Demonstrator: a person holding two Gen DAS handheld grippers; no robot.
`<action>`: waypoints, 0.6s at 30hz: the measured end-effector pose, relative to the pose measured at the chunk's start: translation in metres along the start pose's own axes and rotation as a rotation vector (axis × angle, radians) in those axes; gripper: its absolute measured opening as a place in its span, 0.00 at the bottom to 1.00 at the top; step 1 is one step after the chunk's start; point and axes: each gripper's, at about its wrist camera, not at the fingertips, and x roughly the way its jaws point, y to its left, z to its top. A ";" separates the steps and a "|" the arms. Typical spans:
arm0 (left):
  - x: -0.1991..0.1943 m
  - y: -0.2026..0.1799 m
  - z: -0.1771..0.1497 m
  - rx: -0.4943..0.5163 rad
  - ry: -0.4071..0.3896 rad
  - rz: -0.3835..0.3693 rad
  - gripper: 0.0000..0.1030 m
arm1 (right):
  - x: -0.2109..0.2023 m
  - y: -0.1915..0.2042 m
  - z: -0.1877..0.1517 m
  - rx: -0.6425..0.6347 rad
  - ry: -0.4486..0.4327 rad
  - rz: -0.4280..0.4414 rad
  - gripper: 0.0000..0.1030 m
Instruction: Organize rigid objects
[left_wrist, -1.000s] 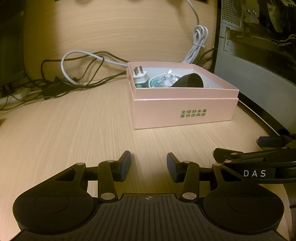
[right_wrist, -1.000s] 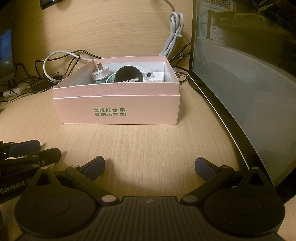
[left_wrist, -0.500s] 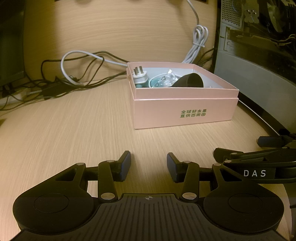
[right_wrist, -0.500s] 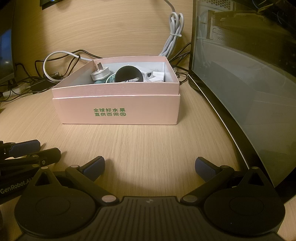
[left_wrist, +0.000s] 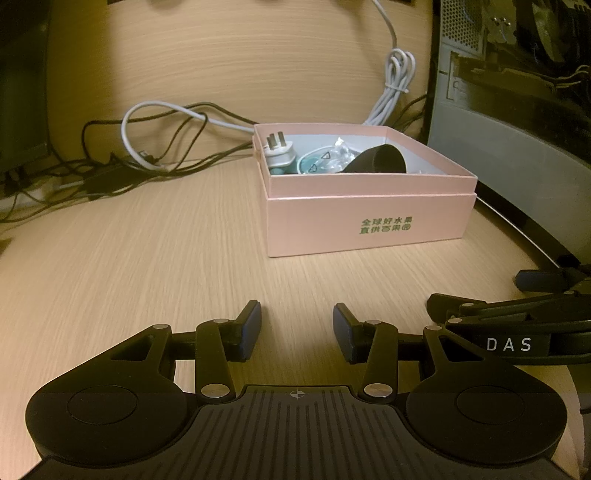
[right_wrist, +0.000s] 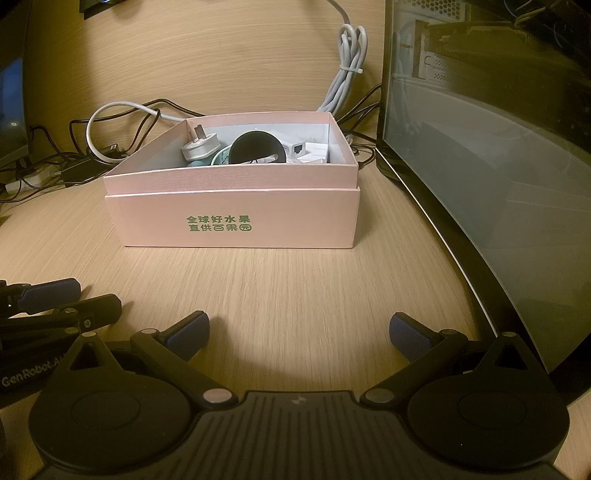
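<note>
Box print: pink box (right_wrist: 236, 218) carries two lines of green Chinese characters on its front wall; too small for you to trust a full reading.
Gripper marks: "DAS" in white on the right gripper's side as your left wrist view shows it; "GenRobot.AI" partly cut off on the left gripper's body in your right wrist view.
Left gripper (left_wrist: 297, 328): fingers apart with a moderate gap, nothing between them, low over the wooden desk (left_wrist: 147, 251).
Right gripper (right_wrist: 299, 334): fingers spread wide, nothing held, also low over the desk.
Box position: ahead of both your grippers, well apart from the fingertips; right of centre for your left one, roughly centred for your right one. It sits open-topped on the desk, beside the dark computer case (right_wrist: 480, 147).
Box contents: white plug (right_wrist: 199, 147) with prongs up at the left, teal item (left_wrist: 312, 162) under it, black round object (right_wrist: 256, 149) in the middle, white adapter (right_wrist: 306, 149) at the right.
Behind box: tangled cables (left_wrist: 155, 147), one white bundle tied.
</note>
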 end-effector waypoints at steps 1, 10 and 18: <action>0.000 0.000 0.000 0.000 0.000 0.000 0.46 | 0.000 0.000 0.000 0.000 0.000 0.000 1.00; 0.000 -0.001 0.000 0.004 0.000 0.003 0.46 | 0.000 0.000 0.000 0.000 0.000 0.000 1.00; 0.000 -0.002 0.000 0.008 0.001 0.007 0.46 | 0.000 0.000 0.000 0.001 -0.001 -0.001 1.00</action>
